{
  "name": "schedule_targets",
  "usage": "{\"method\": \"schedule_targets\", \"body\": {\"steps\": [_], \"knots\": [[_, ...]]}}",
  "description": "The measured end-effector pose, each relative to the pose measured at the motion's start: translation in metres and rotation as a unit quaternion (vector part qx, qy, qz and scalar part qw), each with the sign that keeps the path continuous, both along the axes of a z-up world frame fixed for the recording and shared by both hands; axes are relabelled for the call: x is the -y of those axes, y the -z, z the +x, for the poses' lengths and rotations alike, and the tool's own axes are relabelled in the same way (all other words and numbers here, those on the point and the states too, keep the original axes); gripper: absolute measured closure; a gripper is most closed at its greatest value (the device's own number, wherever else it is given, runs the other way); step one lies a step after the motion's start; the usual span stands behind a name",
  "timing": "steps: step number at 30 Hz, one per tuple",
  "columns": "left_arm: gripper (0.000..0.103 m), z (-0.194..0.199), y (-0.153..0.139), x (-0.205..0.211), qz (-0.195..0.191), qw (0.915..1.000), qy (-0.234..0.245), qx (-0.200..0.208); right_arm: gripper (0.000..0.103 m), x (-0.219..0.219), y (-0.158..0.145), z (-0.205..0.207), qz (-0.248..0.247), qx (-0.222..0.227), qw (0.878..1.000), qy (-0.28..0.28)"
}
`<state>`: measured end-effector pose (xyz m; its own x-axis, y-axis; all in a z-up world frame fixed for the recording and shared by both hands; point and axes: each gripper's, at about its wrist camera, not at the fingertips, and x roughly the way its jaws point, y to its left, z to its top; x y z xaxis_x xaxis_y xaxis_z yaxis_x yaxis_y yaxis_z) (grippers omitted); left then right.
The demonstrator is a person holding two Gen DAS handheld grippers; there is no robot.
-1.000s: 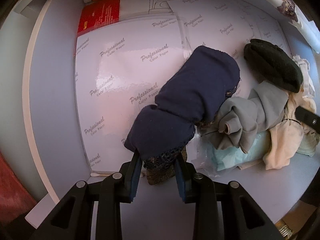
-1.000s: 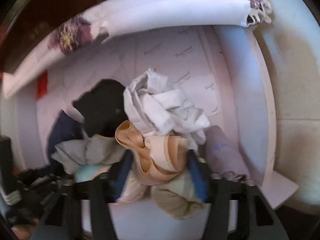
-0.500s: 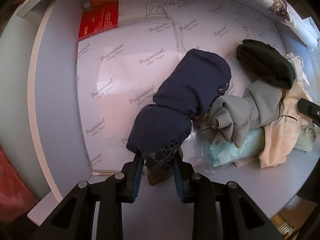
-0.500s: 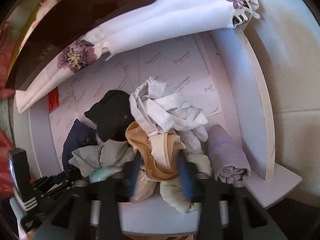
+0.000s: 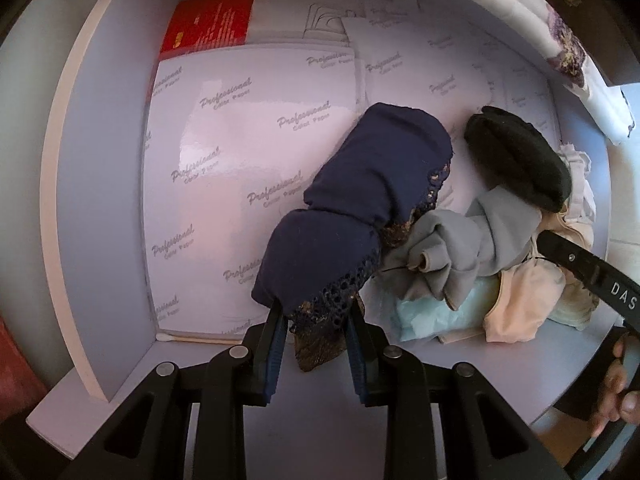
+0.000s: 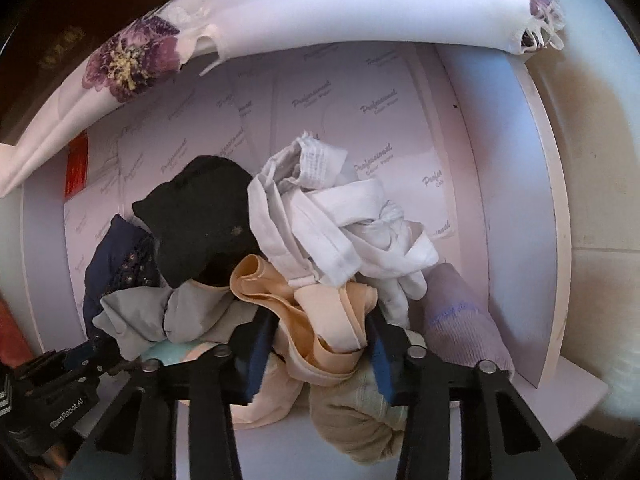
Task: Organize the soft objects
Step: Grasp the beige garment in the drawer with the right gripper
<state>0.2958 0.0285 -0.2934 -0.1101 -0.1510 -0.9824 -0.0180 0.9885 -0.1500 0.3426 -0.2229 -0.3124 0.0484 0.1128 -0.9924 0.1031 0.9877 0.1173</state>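
Left claw clamped on navy lace garment inside paper-lined shelf compartment; right claw spread apart around peach garment atop heaped clothes.

I see my left gripper pinching the lace-trimmed end of the navy garment, fingers pressed into the fabric on both sides. The garment stretches away from me over the glossy paper sheets. Just right of the navy garment lies a grey cloth, touching it, with a black item resting on the grey cloth's far side. A pale blue piece and a peach one sit beyond. A red packet lies far behind the navy garment, to its left.
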Motion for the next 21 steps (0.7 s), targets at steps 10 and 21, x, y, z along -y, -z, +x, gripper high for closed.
{"method": "schedule_targets", "body": {"steps": [10, 21], "knots": [[0.086, -0.007, -0.005, 0.004, 0.011, 0.9998, 0.017, 0.004, 0.075, 0.004, -0.037, -0.009, 0.018, 0.026, 0.999, 0.007], [0.085, -0.011, -0.006, -0.001, 0.024, 0.9996, 0.017, -0.001, 0.077, 0.012, -0.104, -0.03, 0.052, 0.096, 0.994, 0.003]]}}
